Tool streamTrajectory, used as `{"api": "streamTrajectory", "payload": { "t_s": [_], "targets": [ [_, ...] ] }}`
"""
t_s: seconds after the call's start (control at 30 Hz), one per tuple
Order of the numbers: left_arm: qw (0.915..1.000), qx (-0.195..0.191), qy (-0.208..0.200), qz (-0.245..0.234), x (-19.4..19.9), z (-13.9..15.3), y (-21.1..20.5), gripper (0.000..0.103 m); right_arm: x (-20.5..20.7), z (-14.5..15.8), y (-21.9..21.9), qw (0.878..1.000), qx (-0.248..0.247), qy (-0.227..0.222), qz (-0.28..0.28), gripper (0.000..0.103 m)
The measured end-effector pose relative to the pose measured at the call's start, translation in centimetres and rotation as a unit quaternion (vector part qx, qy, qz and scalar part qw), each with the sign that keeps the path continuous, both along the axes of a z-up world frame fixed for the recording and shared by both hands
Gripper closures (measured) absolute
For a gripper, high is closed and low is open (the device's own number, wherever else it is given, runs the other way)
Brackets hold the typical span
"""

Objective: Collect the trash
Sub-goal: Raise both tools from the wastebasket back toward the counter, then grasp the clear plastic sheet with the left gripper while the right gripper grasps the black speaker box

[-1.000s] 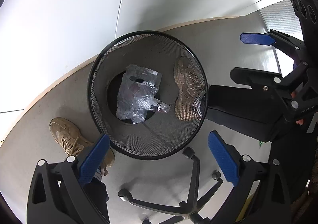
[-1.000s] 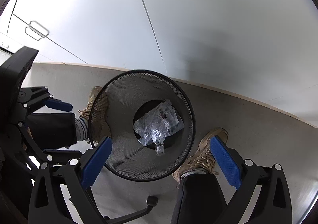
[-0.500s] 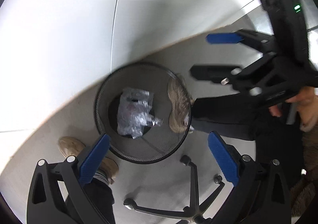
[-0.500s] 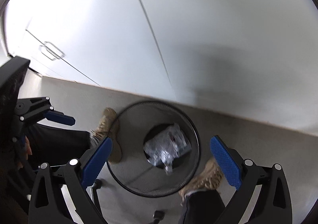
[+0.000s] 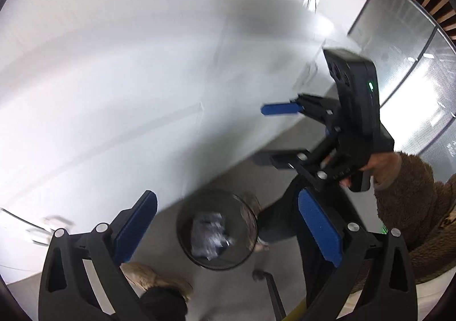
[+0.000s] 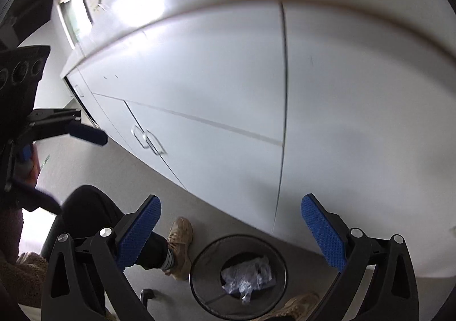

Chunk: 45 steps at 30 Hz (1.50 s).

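A black wire-mesh bin [image 5: 182,235] stands on the grey floor low in the left wrist view, with crumpled clear plastic trash [image 5: 209,237] inside. It also shows at the bottom of the right wrist view [image 6: 199,289], with the plastic [image 6: 246,278] in it. My left gripper [image 5: 225,231] is open and empty, high above the bin. My right gripper [image 6: 230,231] is open and empty, also well above the bin; it shows in the left wrist view [image 5: 270,133] held by a hand.
White cabinet doors [image 6: 228,93] with metal handles [image 6: 148,138] rise behind the bin. The person's tan shoes [image 6: 179,247] and dark trouser legs stand on either side of the bin. A black chair base [image 5: 270,289] lies near the bin.
Both grippers have risen and tilted up away from the bin, which now looks smaller and lower in both views. The cabinet fronts fill most of each view.
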<state>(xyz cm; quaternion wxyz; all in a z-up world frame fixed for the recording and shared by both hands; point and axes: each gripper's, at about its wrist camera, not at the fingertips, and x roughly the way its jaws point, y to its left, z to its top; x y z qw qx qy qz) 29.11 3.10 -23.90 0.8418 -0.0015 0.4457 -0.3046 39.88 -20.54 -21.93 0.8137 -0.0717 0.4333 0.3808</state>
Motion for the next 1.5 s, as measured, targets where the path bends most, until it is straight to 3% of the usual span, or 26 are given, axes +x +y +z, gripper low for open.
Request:
{"api": "streamTrajectory", "payload": {
  "t_s": [0.23, 0.4, 0.53, 0.7, 0.87, 1.1, 1.23, 1.3, 1.33, 1.37, 1.4, 1.47, 1.5],
  "targets": [
    [0.9938, -0.024, -0.094, 0.053, -1.0, 8.2, 4.8, 0.004, -1.8, 7.2, 0.4, 0.996, 0.026, -0.074, 0.031, 0.004],
    [0.9822, -0.007, -0.154, 0.107, -0.2, 13.3, 7.4, 0.004, -2.2, 10.5, 0.1, 0.992, 0.043, -0.112, 0.039, 0.004],
    [0.9689, 0.044, -0.195, 0.146, 2.3, 15.4, 7.4, 0.004, -1.3, 12.9, -0.3, 0.987, 0.058, -0.143, 0.044, 0.004],
    [0.9545, 0.139, -0.219, 0.148, 7.2, 15.2, 5.0, 0.004, 1.8, 15.9, -0.5, 0.981, 0.086, -0.165, 0.048, 0.004],
    [0.9399, 0.215, -0.226, 0.138, 11.1, 13.5, 3.6, 0.004, 7.7, 18.6, 0.6, 0.980, 0.067, -0.186, 0.024, 0.004],
    [0.9311, 0.246, -0.201, 0.179, 13.8, 12.2, 4.2, 0.004, 15.4, 20.1, 3.2, 0.976, 0.041, -0.216, 0.001, 0.004],
    [0.9277, 0.260, -0.194, 0.184, 14.3, 11.8, 4.1, 0.006, 18.9, 19.5, 4.5, 0.981, 0.055, -0.187, 0.011, 0.004],
    [0.9267, 0.256, -0.196, 0.193, 14.3, 11.9, 4.1, 0.022, 20.0, 19.3, 4.9, 0.982, 0.061, -0.179, 0.011, 0.004],
    [0.9244, 0.258, -0.192, 0.205, 14.5, 11.9, 4.2, 0.041, 20.5, 19.3, 5.0, 0.983, 0.068, -0.172, 0.009, 0.009],
    [0.9234, 0.264, -0.182, 0.212, 14.7, 11.6, 4.2, 0.049, 20.8, 19.3, 5.0, 0.983, 0.075, -0.166, 0.011, 0.015],
    [0.9230, 0.262, -0.184, 0.213, 14.6, 11.6, 4.2, 0.061, 21.0, 19.3, 5.1, 0.984, 0.082, -0.157, 0.020, 0.029],
    [0.9251, 0.256, -0.173, 0.220, 14.6, 11.3, 4.4, 0.101, 20.9, 19.3, 5.4, 0.985, 0.085, -0.146, 0.029, 0.037],
    [0.9225, 0.252, -0.178, 0.232, 14.3, 11.4, 4.5, 0.102, 21.0, 19.1, 5.5, 0.986, 0.083, -0.143, 0.027, 0.044]
  ]
}}
